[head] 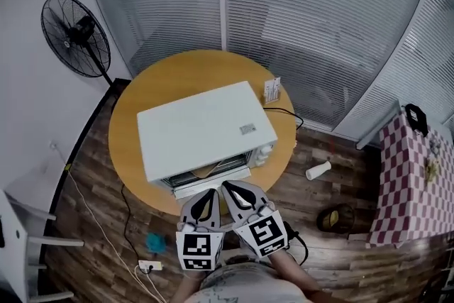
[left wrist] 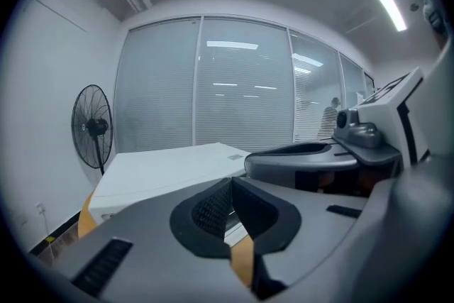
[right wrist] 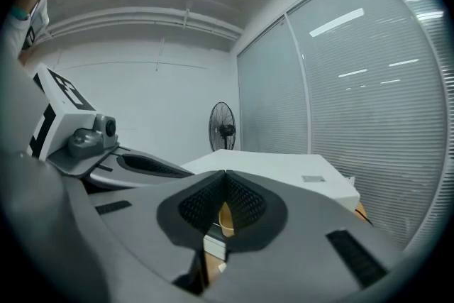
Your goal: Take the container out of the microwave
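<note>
Microwave (head: 202, 128), white, sits at the centre of the round wooden counter (head: 138, 92) with its front facing 6 o'clock; the container cannot be made out in any view. Left gripper (head: 211, 193) and right gripper (head: 228, 188) hover side by side at the counter's 6 o'clock edge, just before the microwave front, each with jaw tips together and holding nothing. Standing fan (head: 74, 35) is at 10 o'clock.

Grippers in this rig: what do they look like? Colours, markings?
Left gripper and right gripper match: grey tapered shells with black slots, black ribbed pads inside the tips, and a white cube with black square markers at each rear.
</note>
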Available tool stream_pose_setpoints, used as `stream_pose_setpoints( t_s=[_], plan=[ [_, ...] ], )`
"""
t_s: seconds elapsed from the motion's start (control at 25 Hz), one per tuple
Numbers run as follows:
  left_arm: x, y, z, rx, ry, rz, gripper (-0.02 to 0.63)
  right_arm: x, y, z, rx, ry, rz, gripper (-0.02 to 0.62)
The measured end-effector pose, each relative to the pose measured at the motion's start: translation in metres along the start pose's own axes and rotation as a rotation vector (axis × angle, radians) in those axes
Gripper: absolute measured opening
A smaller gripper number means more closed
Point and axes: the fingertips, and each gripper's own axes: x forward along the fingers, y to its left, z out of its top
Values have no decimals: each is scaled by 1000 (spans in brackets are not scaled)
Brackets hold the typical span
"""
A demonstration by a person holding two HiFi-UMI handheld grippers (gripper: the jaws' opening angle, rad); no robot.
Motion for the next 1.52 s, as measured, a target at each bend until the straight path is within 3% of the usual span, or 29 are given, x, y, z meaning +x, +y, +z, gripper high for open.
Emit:
stream_pose_setpoints(
  t_s=[0.48,0.8,1.12,1.52],
  plan=[
    [-1,6,4,-105,-21,246,14,13,4,12,-57,-51,275,-6],
    [-3,-1,3,-148,-40,326,14,8,0,1,-55,-33,345,-6],
    [2,7,14,-152,-69,303,14,13,-8,1,-53,-28,298,-6],
    [15,36,23,-103,-46,201,14,41,-11,14,-34,-42,202,-6]
  ],
)
